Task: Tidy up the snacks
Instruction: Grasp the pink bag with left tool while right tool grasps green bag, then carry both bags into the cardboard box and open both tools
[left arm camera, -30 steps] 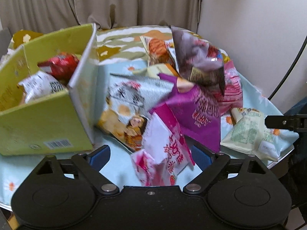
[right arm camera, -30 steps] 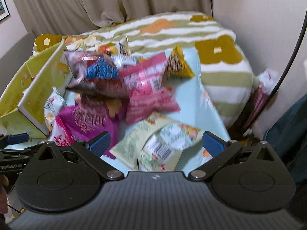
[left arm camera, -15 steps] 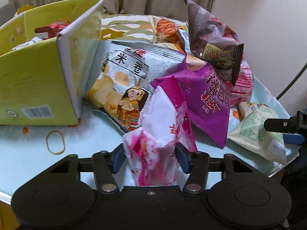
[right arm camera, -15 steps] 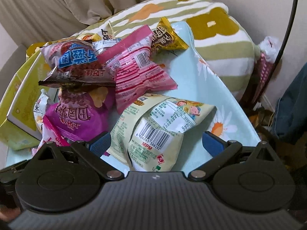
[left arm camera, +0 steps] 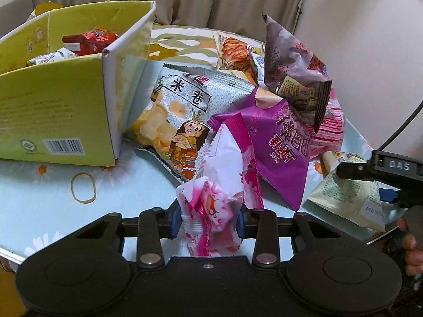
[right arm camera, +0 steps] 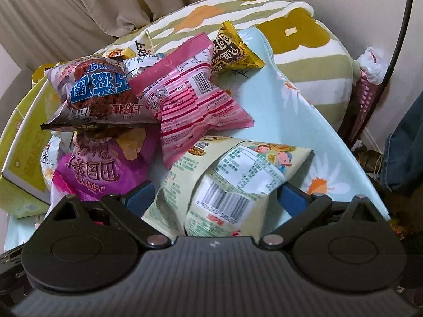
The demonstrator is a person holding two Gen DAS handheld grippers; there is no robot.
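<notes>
A heap of snack bags lies on the light blue flowered table. My left gripper is closing, and its blue pads press both sides of a pink and white snack bag at the heap's near edge. In the right wrist view my right gripper stands open, wide around a pale green snack bag with a barcode. Its pads are just clear of that bag. An open yellow-green cardboard box at the left holds a red packet and a white one.
A purple bag, a silver chip bag, a grey-brown bag, a pink bag and a yellow-brown packet are piled together. A rubber band lies near the box. A flowered cushion lies behind the table's far edge.
My left gripper's jaws went from wide open to pressed on the pink and white bag. My right gripper sank closer over the pale green bag, which now lies between its fingers.
</notes>
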